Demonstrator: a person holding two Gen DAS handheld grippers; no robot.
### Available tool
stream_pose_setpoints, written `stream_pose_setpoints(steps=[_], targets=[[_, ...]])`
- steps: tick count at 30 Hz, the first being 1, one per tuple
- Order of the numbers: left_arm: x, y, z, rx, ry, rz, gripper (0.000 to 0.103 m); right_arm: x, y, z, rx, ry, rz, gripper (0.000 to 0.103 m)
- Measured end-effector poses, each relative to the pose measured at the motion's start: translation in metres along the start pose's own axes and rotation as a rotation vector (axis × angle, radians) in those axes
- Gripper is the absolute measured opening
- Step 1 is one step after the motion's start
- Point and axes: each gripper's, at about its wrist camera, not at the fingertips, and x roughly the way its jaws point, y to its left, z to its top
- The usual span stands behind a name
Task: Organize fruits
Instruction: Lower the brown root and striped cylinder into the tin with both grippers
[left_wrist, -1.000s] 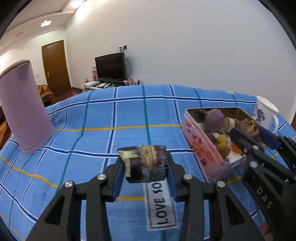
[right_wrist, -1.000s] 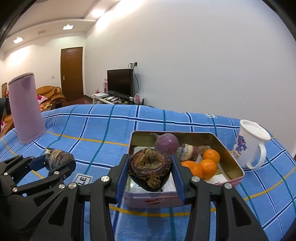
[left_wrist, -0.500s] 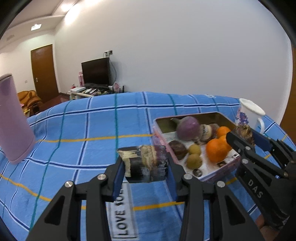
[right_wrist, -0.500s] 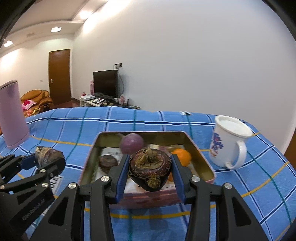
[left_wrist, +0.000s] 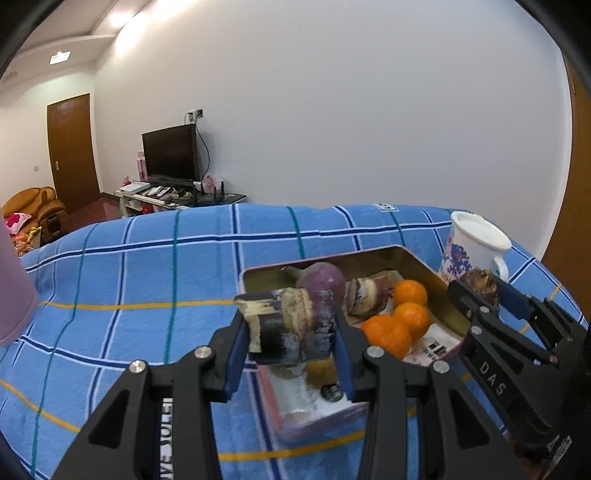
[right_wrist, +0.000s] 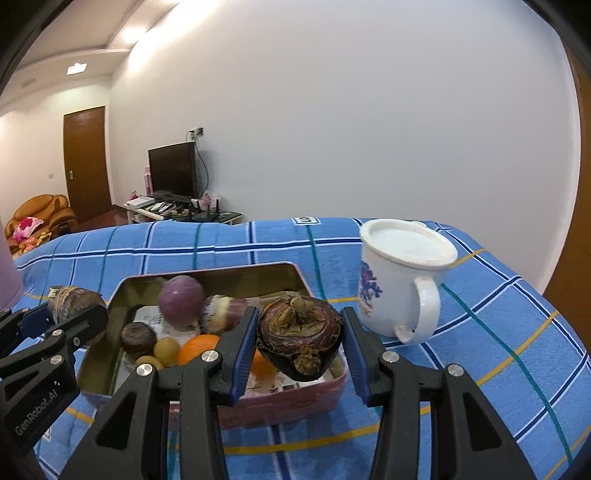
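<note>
My left gripper is shut on a dark purple sugarcane piece and holds it above the near left end of the pink tin box. My right gripper is shut on a dark mangosteen above the tin's near right corner. The tin holds a purple round fruit, another cane piece, oranges, small brown fruits and a dark fruit. Each gripper shows in the other's view, the left one and the right one.
A white mug with a blue pattern stands right of the tin. A pink cylinder stands at the far left. All sit on a blue checked cloth with a label strip. A television and a door are behind.
Both grippers have moved right and forward with their fruits, and now hang over the tin. The pink cylinder has slid to the left edge of view.
</note>
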Motion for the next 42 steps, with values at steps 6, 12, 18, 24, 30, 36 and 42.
stream_pose_setpoints(steps=[6, 12, 18, 24, 30, 36, 42], targets=[[0.015, -0.01, 0.004, -0.01, 0.012, 0.001, 0.043, 0.007, -0.002, 0.004, -0.008, 0.008, -0.01, 0.047], [0.024, -0.014, 0.007, -0.024, 0.022, 0.001, 0.042, 0.022, 0.0, 0.009, -0.02, 0.031, -0.011, 0.047], [0.031, -0.015, 0.009, -0.026, 0.033, 0.007, 0.042, 0.039, 0.003, 0.018, -0.049, 0.047, -0.029, 0.047], [0.041, -0.016, 0.009, -0.034, 0.063, 0.011, 0.043, 0.054, 0.006, 0.022, -0.066, 0.086, -0.018, 0.047], [0.047, -0.014, 0.009, -0.051, 0.076, 0.013, 0.043, 0.063, 0.007, 0.026, -0.058, 0.101, 0.001, 0.047], [0.059, -0.01, 0.008, -0.079, 0.112, 0.014, 0.042, 0.071, 0.013, 0.028, -0.075, 0.126, 0.048, 0.047], [0.065, -0.006, 0.009, -0.084, 0.126, 0.018, 0.042, 0.083, 0.015, 0.028, -0.077, 0.172, 0.098, 0.047]])
